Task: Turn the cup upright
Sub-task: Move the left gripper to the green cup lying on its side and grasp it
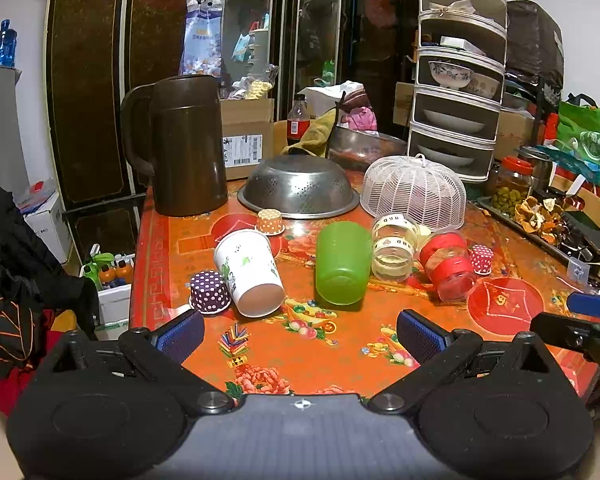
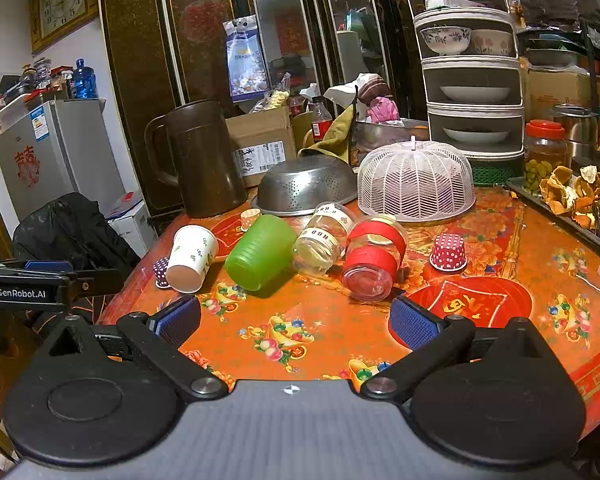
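Several cups lie on their sides on the orange table [image 1: 308, 356]: a white paper cup [image 1: 248, 272] [image 2: 190, 258], a green plastic cup [image 1: 343, 263] [image 2: 261, 252], a clear glass with a white band [image 1: 394, 253] [image 2: 323, 238] and a clear glass with red bands [image 1: 448, 265] [image 2: 374, 256]. My left gripper [image 1: 300, 338] is open and empty, just short of the white and green cups. My right gripper [image 2: 295, 322] is open and empty, in front of the green cup and the glasses.
Small dotted paper cups stand mouth down: purple [image 1: 208, 292], orange [image 1: 270, 222], red [image 2: 448, 252]. Behind are a brown jug [image 1: 183, 144], an upturned steel colander [image 1: 298, 190], a white mesh food cover [image 2: 416, 180], a tiered dish rack [image 2: 472, 60] and a tray of peels [image 2: 572, 192].
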Motion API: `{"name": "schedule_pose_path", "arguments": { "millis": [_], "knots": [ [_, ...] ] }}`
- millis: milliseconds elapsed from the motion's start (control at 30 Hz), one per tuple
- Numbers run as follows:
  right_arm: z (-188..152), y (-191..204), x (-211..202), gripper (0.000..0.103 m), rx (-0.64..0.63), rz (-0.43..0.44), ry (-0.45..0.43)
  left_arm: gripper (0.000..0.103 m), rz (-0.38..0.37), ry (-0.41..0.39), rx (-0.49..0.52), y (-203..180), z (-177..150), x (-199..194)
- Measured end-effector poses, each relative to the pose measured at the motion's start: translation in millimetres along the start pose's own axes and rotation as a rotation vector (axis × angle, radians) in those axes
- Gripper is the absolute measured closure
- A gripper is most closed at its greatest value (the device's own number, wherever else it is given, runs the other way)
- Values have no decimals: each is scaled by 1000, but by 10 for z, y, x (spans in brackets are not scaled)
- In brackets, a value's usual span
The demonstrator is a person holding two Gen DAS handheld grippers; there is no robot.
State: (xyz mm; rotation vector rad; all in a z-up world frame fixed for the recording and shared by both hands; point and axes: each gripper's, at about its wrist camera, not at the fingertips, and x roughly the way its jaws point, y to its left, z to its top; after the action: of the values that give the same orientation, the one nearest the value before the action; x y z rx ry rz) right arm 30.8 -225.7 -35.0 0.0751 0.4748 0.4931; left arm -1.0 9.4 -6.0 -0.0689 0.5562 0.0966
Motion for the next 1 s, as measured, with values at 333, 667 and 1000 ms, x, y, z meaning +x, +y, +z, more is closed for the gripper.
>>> {"name": "schedule_pose_path", "arguments": {
  "millis": [333, 667, 1000],
  "knots": [
    [-134, -286, 48, 1, 63, 12, 26, 5, -25, 85, 124, -266, 506, 535],
    [-247, -611, -54, 1, 112, 11, 36, 17, -31, 312, 173, -681, 742, 1747],
    [-327, -877, -80, 1, 156, -2, 48, 28, 6, 403, 176, -724, 673, 2164]
  ]
}}
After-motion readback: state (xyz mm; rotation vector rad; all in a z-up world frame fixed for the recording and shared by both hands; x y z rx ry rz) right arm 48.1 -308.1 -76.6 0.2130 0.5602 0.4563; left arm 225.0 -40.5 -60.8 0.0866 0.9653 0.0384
